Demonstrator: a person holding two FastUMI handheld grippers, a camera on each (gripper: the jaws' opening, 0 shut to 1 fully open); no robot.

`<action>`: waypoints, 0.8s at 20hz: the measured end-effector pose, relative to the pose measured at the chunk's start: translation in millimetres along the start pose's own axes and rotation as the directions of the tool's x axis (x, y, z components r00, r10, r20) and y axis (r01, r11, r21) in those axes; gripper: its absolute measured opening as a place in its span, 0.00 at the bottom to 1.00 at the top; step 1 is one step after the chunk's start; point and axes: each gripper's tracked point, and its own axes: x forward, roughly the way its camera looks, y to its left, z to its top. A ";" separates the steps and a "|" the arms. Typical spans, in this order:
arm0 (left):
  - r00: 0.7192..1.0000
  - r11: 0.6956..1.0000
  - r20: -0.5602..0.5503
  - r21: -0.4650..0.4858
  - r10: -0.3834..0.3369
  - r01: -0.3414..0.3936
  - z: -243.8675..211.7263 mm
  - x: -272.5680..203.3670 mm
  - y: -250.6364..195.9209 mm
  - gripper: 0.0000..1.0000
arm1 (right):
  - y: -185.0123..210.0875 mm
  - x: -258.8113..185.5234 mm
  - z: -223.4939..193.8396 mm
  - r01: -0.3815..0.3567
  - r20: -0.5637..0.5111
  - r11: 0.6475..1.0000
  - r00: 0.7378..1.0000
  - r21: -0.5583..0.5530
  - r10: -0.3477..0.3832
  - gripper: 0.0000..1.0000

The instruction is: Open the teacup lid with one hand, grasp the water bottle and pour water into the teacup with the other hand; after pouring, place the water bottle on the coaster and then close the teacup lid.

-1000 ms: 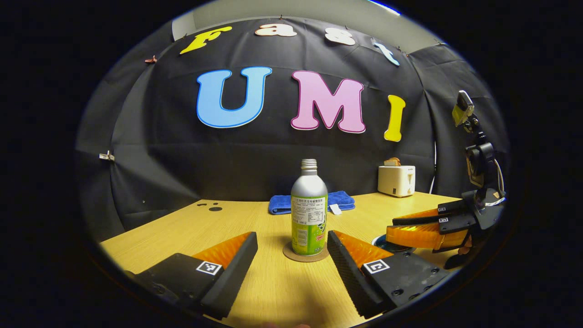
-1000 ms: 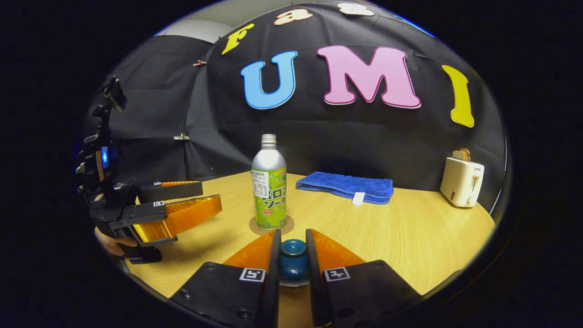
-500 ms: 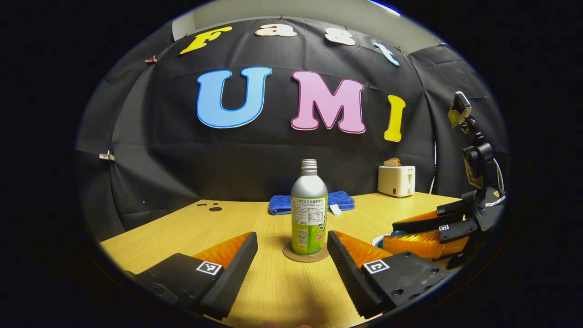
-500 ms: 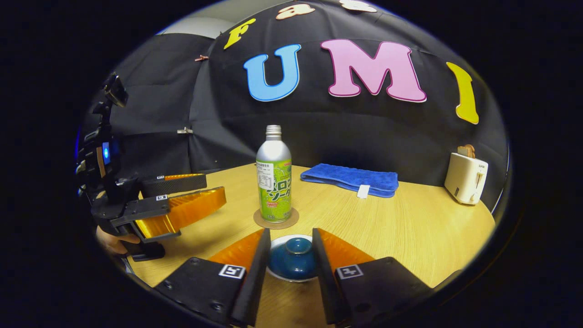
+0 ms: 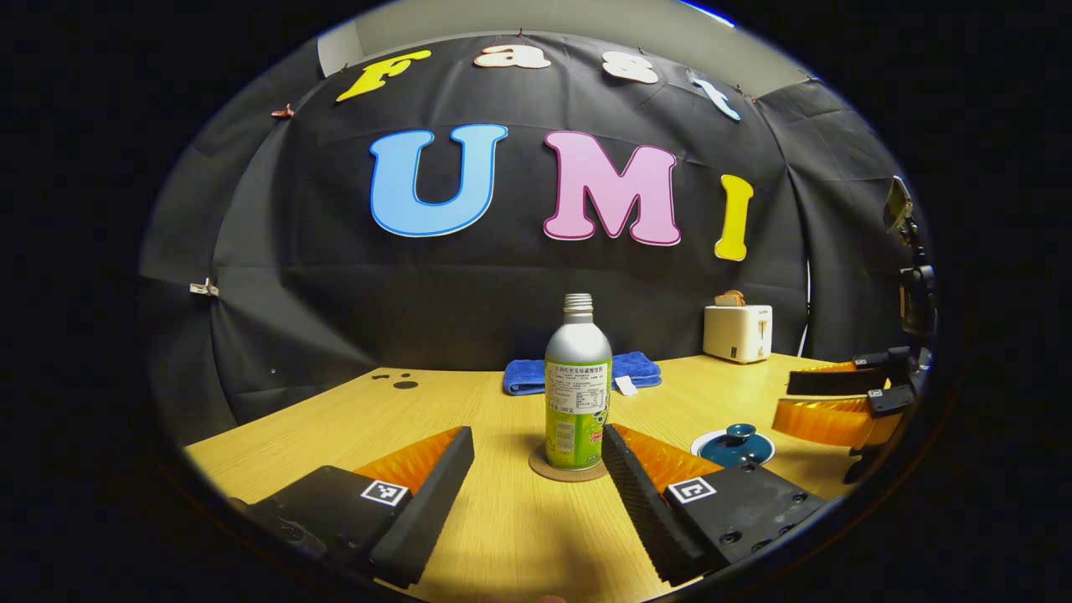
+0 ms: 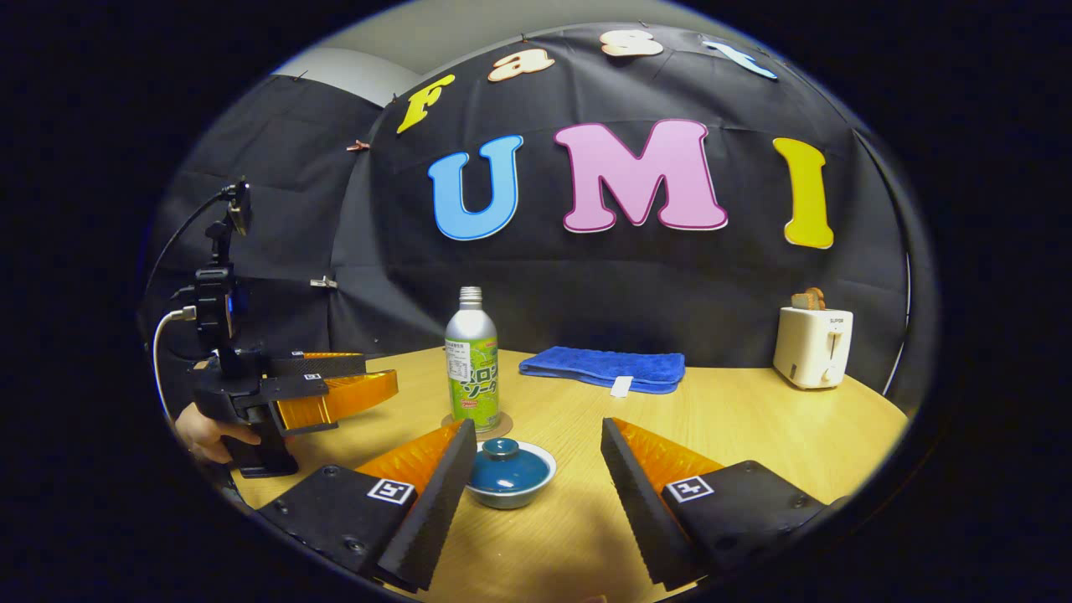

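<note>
Left gripper: fingers spread wide, empty, low over the desk, with the water bottle just ahead between them.
Right gripper: fingers apart, holding nothing; the teacup with its lid on sits close to its left finger.
Bottle: upright on the coaster, long axis vertical, open neck pointing up.
Risk: that left finger could nudge the cup or lid if it swings inward.
Risk two: the tall, narrow bottle could tip if either gripper clips it.
</note>
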 end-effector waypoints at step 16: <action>1.000 1.000 -0.001 0.000 -0.016 0.016 1.4 -11.8 -16.5 0.97 | -28.6 -36.6 0.7 0.019 0.015 0.994 1.000 0.110 -0.021 0.96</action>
